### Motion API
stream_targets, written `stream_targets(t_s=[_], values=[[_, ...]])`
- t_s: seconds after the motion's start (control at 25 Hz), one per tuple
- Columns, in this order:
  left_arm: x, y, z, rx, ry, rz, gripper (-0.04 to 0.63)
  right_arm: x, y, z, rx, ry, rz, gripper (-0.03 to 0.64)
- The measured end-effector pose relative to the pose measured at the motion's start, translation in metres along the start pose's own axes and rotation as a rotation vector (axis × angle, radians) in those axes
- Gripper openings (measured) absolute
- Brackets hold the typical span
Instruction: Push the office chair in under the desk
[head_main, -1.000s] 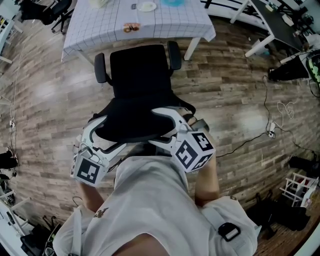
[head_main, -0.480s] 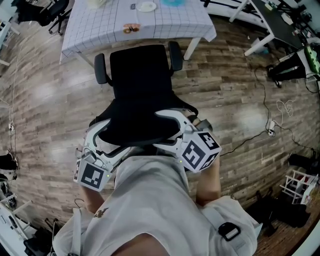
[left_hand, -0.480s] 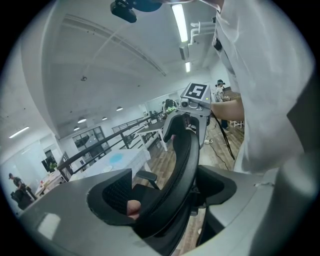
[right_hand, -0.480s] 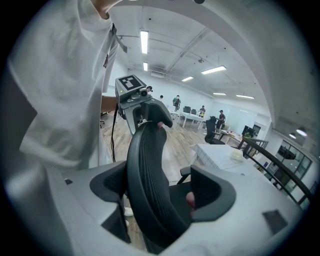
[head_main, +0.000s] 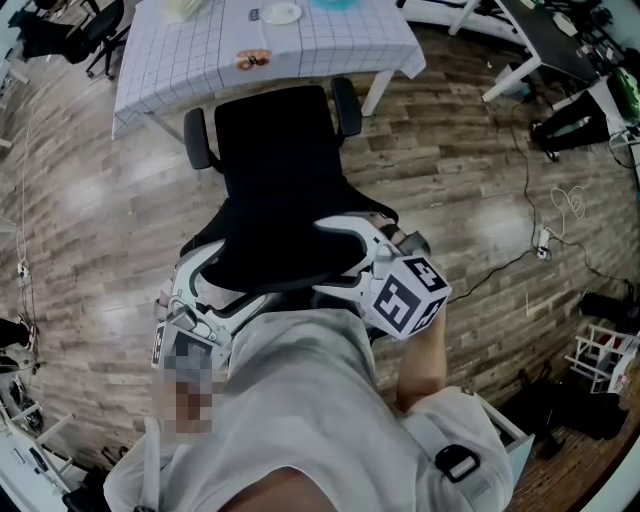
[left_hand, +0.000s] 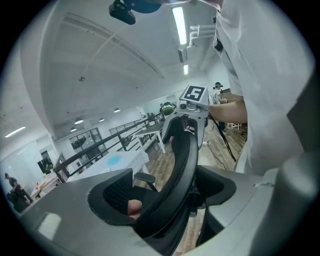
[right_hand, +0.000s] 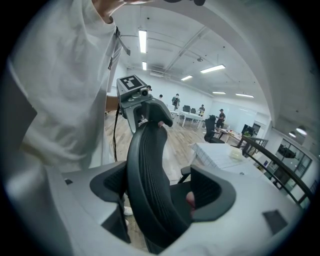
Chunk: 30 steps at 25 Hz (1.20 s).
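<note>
Wooden plank floor (head_main: 470, 180) fills most of the head view, with dark cables (head_main: 500, 265) lying at the right side. At the upper left of the frame we see the table (head_main: 200, 60) under a white checked cloth, with a small plate (head_main: 284, 13) on it. The black office chair (head_main: 280, 150) stands just below the table in the frame. Its seat front reaches the hanging edge of the cloth, but most of the seat and both armrests (head_main: 196, 138) are outside the table. Our left claw (left_hand: 167, 192) is released: its jaws stand wide on both sides of the backrest (head_main: 270, 250), near its top rim at lower center. Our right claw (right_hand: 161, 189) straddles the same rim from the other end, also unclenched, with free space at one pad.
</note>
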<state>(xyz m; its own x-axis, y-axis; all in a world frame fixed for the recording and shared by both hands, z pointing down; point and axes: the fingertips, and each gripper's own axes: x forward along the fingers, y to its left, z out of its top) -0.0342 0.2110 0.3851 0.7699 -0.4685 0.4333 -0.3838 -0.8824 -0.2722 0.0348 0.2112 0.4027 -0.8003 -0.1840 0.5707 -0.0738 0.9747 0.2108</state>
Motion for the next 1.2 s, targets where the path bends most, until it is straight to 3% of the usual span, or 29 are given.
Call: stream_targets(t_s=[0.96, 1.2], values=[[0.033, 0.006, 0.012, -0.068, 0.059, 0.019, 0.402, -0.019, -0.021, -0.020, -0.039, -0.039, 0.096, 0.380], [0.036, 0.008, 0.011, -0.089, 0.071, 0.016, 0.413, -0.016, -0.021, -0.016, -0.054, -0.089, 0.153, 0.380]])
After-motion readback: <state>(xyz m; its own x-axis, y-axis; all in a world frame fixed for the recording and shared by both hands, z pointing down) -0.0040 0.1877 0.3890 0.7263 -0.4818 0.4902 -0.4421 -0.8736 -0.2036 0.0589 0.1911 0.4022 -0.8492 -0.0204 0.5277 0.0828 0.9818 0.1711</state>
